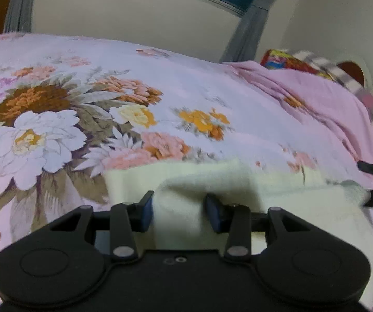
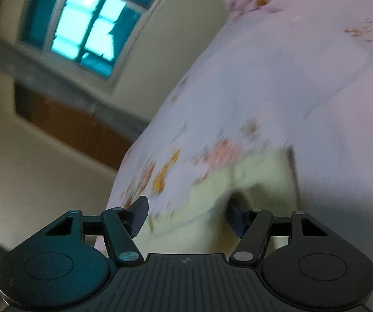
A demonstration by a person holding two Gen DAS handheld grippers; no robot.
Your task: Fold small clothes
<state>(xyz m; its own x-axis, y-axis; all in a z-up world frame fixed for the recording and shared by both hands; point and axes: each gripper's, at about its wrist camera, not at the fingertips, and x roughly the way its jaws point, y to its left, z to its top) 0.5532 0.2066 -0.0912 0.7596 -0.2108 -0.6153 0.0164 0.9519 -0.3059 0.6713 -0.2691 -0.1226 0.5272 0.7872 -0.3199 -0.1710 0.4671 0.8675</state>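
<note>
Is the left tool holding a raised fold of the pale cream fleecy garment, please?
Yes, the left tool pinches a raised ridge of the pale cream fleecy garment between its blue pads.

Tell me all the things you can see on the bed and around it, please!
Cream garment: one, pale cream, lying on the bed, a bunched fold of it between the left fingers.
Floral bedsheet: one, pink with orange and white flowers, covering the bed.
Colourful bundle: one, red, yellow and blue, at the bed's far right corner.
Checked cloth: one, grey and white, beside that bundle.
Window: one, glowing blue-green, high on the wall.
Curtain: grey, beside the window.
Left gripper: black, blue fingers pinching the garment.
Right gripper: black, fingers apart over the garment's edge.
</note>
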